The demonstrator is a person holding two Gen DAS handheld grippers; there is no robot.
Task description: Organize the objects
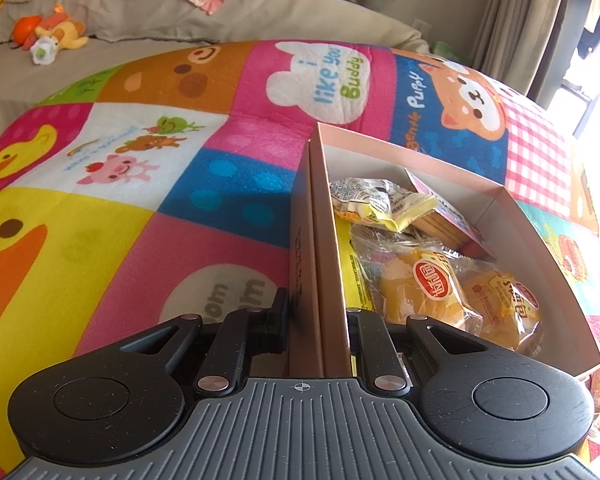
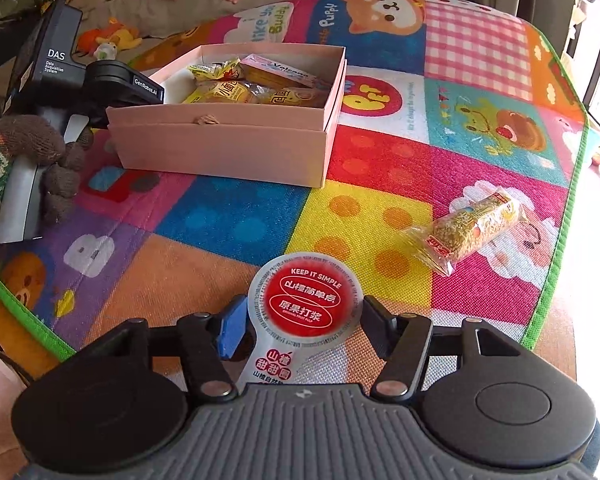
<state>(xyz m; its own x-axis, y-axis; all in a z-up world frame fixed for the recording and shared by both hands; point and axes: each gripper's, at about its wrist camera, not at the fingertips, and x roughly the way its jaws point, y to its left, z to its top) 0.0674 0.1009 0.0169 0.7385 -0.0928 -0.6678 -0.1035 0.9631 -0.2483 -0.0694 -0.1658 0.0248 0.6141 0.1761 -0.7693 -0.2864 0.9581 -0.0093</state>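
Note:
A pink cardboard box (image 1: 420, 160) stands open on the colourful play mat, with several yellow snack packets (image 1: 420, 292) inside. My left gripper (image 1: 318, 312) is shut on the box's near side wall, one finger outside and one inside. In the right wrist view the same box (image 2: 220, 144) sits at the upper left. My right gripper (image 2: 304, 312) is low over the mat's near edge. A round snack cup with a red and silver lid (image 2: 308, 300) sits between its fingers, and both pads touch the lid's rim. A clear-wrapped grain bar (image 2: 476, 228) lies on the mat to the right.
The play mat (image 2: 228, 216) has a green border and ends near the right and front. A hand in a brown knitted glove (image 2: 40, 140) holds the left tool's black body (image 2: 120, 84) beside the box. A beige sofa with plush toys (image 1: 52, 32) and clothes lies behind.

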